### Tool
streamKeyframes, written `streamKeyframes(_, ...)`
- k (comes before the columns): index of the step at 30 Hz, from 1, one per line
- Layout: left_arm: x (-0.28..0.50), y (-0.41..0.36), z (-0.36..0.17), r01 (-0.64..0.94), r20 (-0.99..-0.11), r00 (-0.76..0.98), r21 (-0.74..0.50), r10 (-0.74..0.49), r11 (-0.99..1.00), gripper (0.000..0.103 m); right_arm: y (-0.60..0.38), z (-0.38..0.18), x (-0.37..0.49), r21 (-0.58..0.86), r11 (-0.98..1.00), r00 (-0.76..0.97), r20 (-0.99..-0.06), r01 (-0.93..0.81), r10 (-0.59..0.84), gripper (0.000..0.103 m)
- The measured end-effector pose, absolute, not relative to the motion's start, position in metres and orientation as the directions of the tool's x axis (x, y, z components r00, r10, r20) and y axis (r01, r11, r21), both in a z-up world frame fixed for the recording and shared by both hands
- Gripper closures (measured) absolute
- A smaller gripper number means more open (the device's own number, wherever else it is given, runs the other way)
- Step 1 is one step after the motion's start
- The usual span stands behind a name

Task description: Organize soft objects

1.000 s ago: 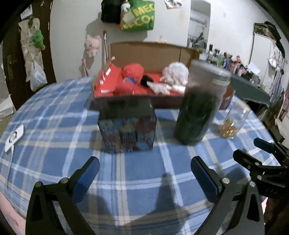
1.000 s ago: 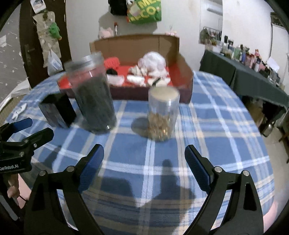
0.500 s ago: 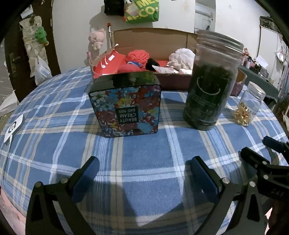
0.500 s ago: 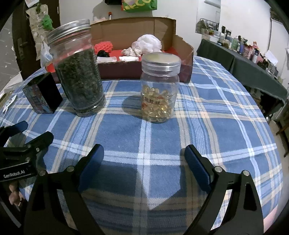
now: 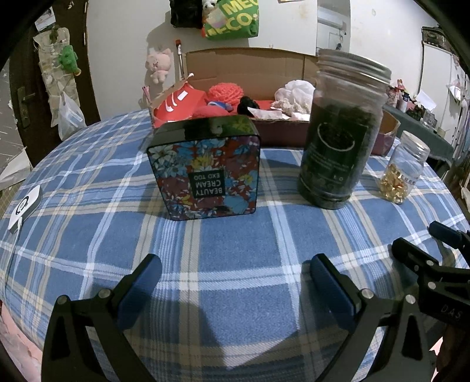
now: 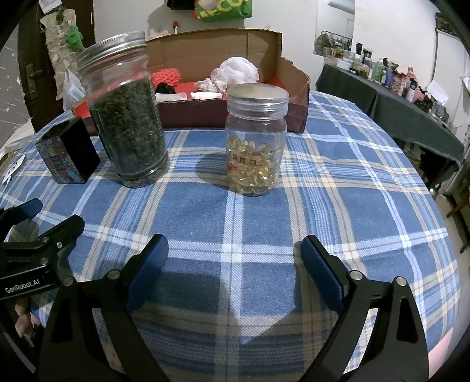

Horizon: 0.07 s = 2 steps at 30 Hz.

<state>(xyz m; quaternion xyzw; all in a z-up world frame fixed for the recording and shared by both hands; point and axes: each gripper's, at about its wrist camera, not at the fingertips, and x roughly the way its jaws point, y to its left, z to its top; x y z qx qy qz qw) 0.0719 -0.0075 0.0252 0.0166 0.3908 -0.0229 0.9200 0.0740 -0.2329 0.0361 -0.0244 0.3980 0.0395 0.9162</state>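
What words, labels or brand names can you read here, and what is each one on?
"BEAUTY CREAM EXO TOO", upside down: floral tin.
"GenRobot.AI": left gripper body.
"DAS": right gripper body.
"MEC" over "ECO", cut off: green bag on the wall.
Red characters on the capsule jar: too blurred to read.
Label on the tall dark jar: too small to read.

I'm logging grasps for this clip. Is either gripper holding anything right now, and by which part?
Nothing is held. The left gripper and right gripper are both open over bare tablecloth, short of the tin and jars.
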Motion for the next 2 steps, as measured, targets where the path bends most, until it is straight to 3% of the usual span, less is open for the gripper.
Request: streamKeyframes(2,0.0718,-0.0075,0.0252,0.056,-0.720,0.693,0.014,-0.029,0.998,0.000,-0.2337,0.0362,0.0736,-0.015,0.996,0.681,-0.730,-0.091,0.051,0.010)
